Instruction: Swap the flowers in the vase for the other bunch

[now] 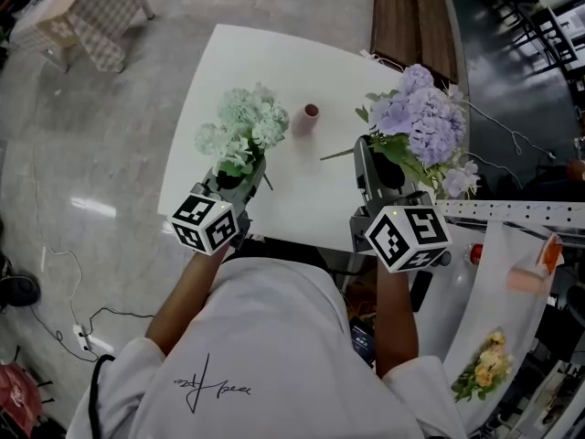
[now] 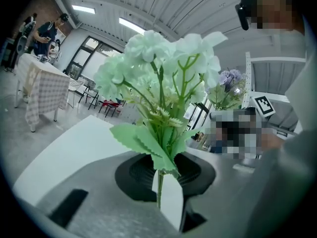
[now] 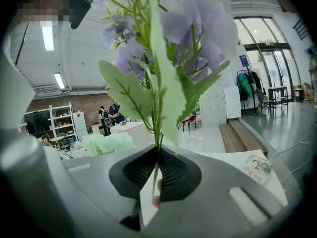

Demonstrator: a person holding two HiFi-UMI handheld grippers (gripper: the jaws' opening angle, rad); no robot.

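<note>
Left gripper pinches the green bunch; right gripper pinches the purple bunch. Vase stands on the table at right gripper's 10 o'clock.

White shirt, loose and short-sleeved, with a black scrawl like a signature on the cloth. Black headset worn high on the head. Left gripper and right gripper alike: broad, smooth grey shells with rounded edges, a rectangular recess sunk in each. Fingers lined with black ribbed pads, curving in to a narrow cleft; same black ribbing on the right pair. At the rear of each gripper, a white cube printed with bold black square markers, one per face.
</note>
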